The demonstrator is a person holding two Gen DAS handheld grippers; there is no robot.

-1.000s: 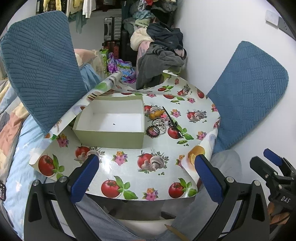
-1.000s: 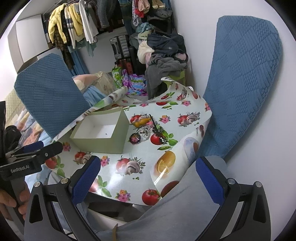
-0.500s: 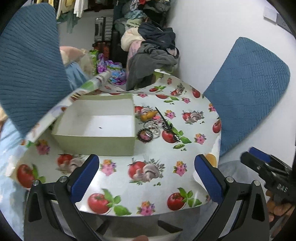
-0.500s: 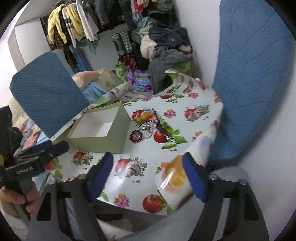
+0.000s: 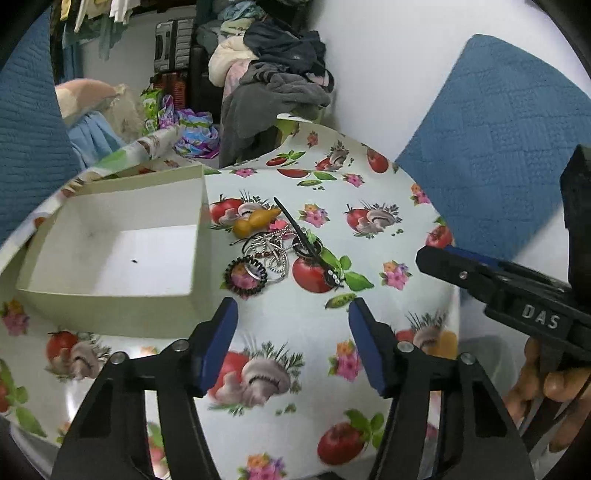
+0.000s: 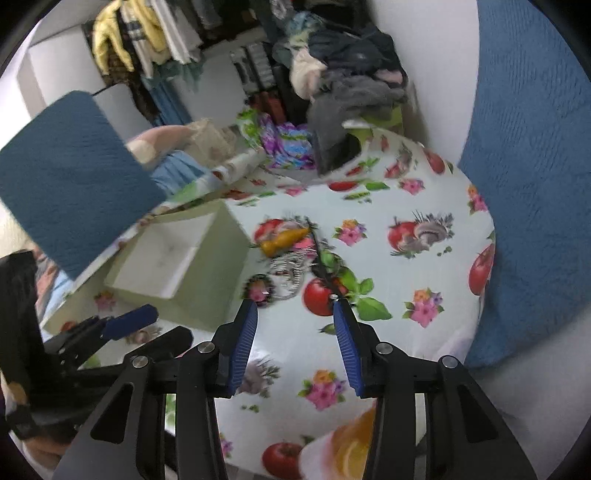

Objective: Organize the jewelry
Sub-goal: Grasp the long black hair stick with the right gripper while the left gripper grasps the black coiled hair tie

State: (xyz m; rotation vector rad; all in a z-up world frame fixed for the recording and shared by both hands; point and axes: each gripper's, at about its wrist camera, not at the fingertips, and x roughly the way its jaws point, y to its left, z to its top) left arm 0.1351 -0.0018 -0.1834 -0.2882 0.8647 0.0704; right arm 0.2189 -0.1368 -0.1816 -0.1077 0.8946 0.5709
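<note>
A small pile of jewelry (image 5: 273,251) lies on the fruit-print tablecloth: silver chains, a round black beaded piece (image 5: 245,275), a black hair stick (image 5: 306,240) and an orange gourd-shaped piece (image 5: 256,221). The pile also shows in the right wrist view (image 6: 291,273). An open, empty pale green box (image 5: 110,251) stands just left of it. My left gripper (image 5: 291,314) is open and empty, just short of the pile. My right gripper (image 6: 293,308) is open and empty, its tips close to the pile's near edge.
The small round table (image 5: 369,332) stands against a white wall. Blue cushions (image 5: 498,147) flank it on the right and the left. A heap of clothes (image 5: 280,85) and a hanging rack (image 6: 147,33) lie behind. The right gripper shows at the left view's right edge (image 5: 517,288).
Both grippers have moved forward and down towards the jewelry pile, and their jaws have narrowed from wide open to a smaller gap. The box and jewelry have not moved.
</note>
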